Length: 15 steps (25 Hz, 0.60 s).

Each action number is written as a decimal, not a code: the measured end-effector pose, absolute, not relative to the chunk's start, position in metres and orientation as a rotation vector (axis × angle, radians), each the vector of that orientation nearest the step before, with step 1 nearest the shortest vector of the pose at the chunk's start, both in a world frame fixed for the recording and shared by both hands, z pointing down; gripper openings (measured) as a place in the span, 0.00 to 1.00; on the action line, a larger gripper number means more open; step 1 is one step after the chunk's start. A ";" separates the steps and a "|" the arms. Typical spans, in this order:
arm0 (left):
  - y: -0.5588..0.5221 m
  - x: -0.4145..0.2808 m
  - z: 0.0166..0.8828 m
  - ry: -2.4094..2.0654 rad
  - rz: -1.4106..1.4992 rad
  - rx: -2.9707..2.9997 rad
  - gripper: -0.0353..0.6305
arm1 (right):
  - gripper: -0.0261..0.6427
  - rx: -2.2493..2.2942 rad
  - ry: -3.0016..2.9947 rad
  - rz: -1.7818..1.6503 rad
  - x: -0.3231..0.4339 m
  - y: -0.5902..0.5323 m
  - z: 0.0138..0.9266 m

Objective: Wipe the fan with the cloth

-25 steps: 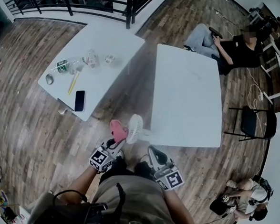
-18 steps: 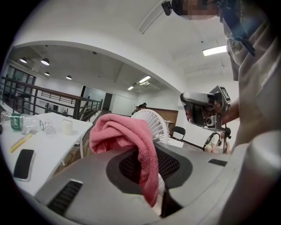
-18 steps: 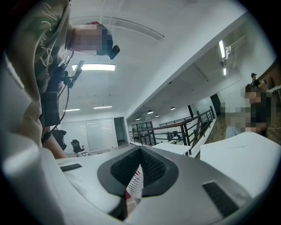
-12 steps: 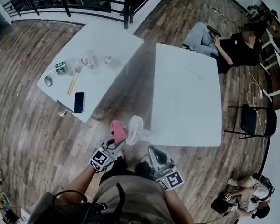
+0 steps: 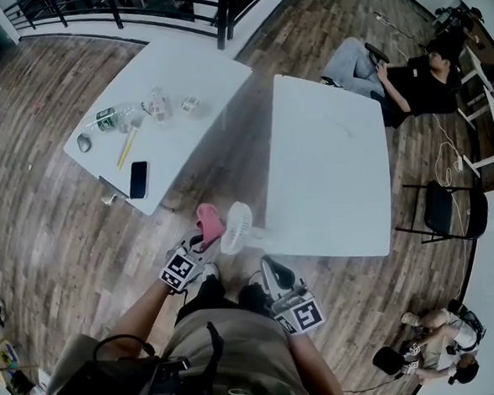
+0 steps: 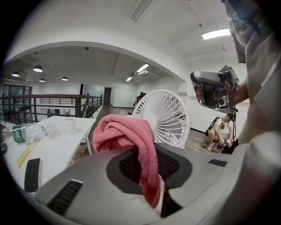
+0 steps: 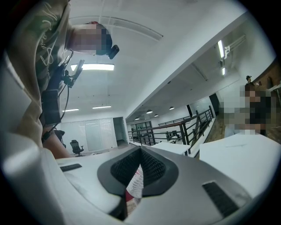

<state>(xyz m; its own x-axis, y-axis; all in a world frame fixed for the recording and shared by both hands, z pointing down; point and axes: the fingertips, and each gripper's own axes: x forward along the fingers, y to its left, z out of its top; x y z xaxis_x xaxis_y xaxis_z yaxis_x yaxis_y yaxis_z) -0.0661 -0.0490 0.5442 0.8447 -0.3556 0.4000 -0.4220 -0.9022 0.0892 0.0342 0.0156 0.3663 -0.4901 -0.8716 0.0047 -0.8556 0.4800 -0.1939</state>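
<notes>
A small white fan (image 5: 236, 227) stands at the near left corner of the right-hand white table (image 5: 329, 170). My left gripper (image 5: 201, 242) is shut on a pink cloth (image 5: 208, 222), which sits right against the fan's left side. In the left gripper view the cloth (image 6: 127, 136) drapes out of the left gripper (image 6: 147, 176), with the fan's grille (image 6: 163, 116) just behind it. My right gripper (image 5: 273, 275) hangs back near my body, apart from the fan. Its jaws are shut with nothing in them in the right gripper view (image 7: 139, 169).
A second white table (image 5: 180, 79) at the left carries a phone (image 5: 139, 179), a bottle (image 5: 111, 117) and small items. One person sits at the back right (image 5: 408, 84), another crouches at the lower right (image 5: 427, 353). A black chair (image 5: 442, 212) stands beside the right table.
My left gripper has shifted a little with the pink cloth along the fan's side and rolled slightly. The right gripper has stayed where it was.
</notes>
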 end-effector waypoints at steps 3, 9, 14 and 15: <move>-0.056 -0.063 0.550 -0.594 0.600 2.855 0.16 | 0.04 -1.543 2.612 -0.265 0.038 0.016 0.367; -0.072 -0.059 0.550 -0.607 0.539 2.825 0.16 | 0.04 -1.572 2.593 -0.276 0.045 0.019 0.367; -0.072 -0.068 0.528 -0.722 0.481 2.787 0.16 | 0.04 -1.555 2.587 -0.304 0.042 0.020 0.371; -0.069 -0.066 0.516 -0.739 0.457 2.799 0.16 | 0.04 -1.545 2.592 -0.305 0.040 0.020 0.372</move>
<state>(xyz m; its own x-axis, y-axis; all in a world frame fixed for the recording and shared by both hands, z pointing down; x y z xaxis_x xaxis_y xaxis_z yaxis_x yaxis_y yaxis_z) -0.0664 -0.0693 0.5165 0.8261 -0.4438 0.3472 -0.5090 -0.8521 0.1219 0.0402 0.0199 0.3719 -0.4768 -0.8790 0.0098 -0.8572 0.4625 -0.2266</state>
